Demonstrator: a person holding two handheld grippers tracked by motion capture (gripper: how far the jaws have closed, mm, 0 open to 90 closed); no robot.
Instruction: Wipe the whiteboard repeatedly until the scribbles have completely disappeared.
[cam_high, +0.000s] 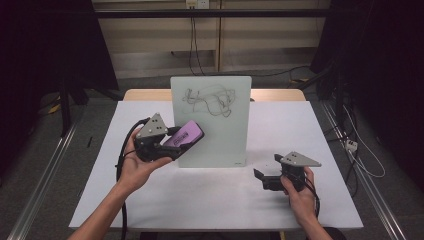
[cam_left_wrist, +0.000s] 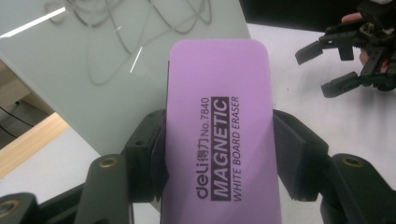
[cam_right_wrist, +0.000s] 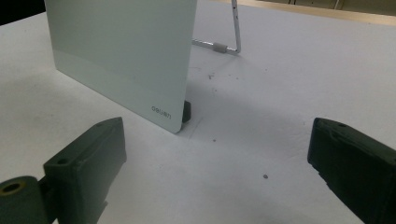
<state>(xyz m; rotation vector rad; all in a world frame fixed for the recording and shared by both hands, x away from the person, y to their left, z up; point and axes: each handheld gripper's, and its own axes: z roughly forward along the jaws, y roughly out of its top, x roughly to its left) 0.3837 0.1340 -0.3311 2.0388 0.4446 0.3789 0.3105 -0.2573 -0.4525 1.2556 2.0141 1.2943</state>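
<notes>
Left gripper (cam_high: 172, 141) clenched on purple eraser (cam_high: 186, 134), high view; I read scribble (cam_high: 209, 101) up-right of it on whiteboard (cam_high: 220, 135), eraser's long axis aimed there.
Left gripper view: eraser (cam_left_wrist: 219, 135) between pads, scribble (cam_left_wrist: 121, 23) ahead-left.
Right gripper view: right gripper (cam_right_wrist: 215, 177) released, board (cam_right_wrist: 126, 51) ahead. No containers.

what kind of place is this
Probably a lab or recording studio: black curtains flank a white-covered table, loose cables trail across the grey floor, and metal rails run alongside.
</notes>
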